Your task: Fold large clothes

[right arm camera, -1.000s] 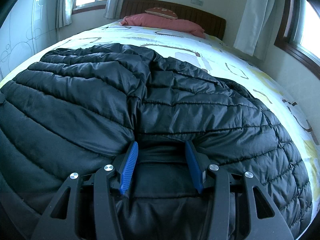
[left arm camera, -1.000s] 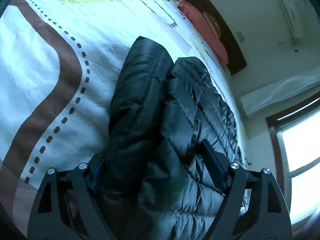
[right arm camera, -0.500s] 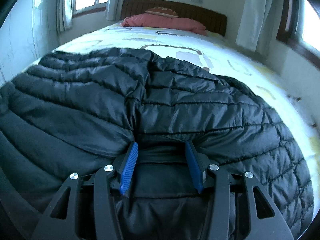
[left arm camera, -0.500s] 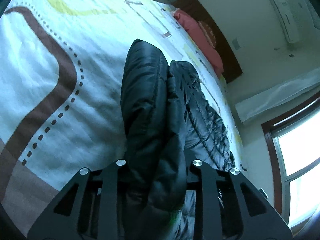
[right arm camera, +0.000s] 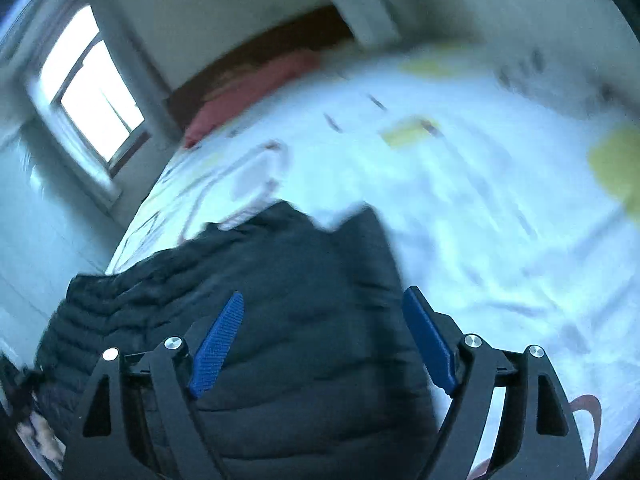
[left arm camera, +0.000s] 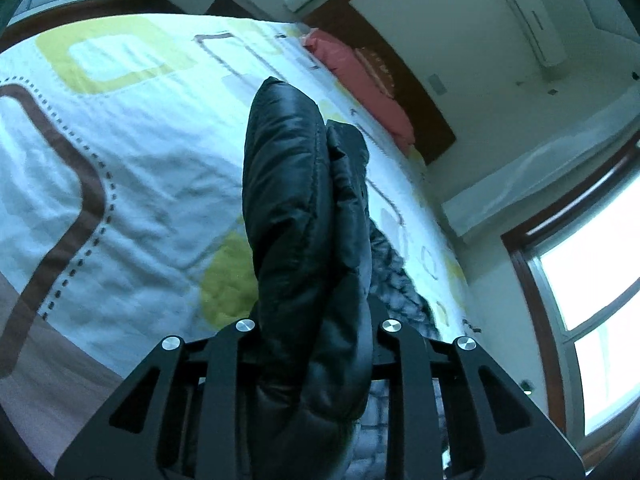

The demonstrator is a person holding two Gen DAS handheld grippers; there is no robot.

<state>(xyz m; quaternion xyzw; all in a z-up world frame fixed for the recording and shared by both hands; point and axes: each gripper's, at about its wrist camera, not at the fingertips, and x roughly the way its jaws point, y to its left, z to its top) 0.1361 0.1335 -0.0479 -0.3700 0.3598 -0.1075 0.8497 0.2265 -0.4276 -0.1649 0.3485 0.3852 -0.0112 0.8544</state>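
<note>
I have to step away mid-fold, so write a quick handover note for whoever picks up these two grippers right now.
Left gripper: shut on a bunched fold of the black jacket, held up off the bed.
Right gripper: jaws opening, blue pads clear of the fabric, nothing gripped; the jacket lies between and below them. This view is blurred.
Done: one edge gathered and lifted by the left.
Left: regrip with the right, bring the lifted part over, flatten, finish folding. How far the fold has got overall cannot be told from these views.
</note>
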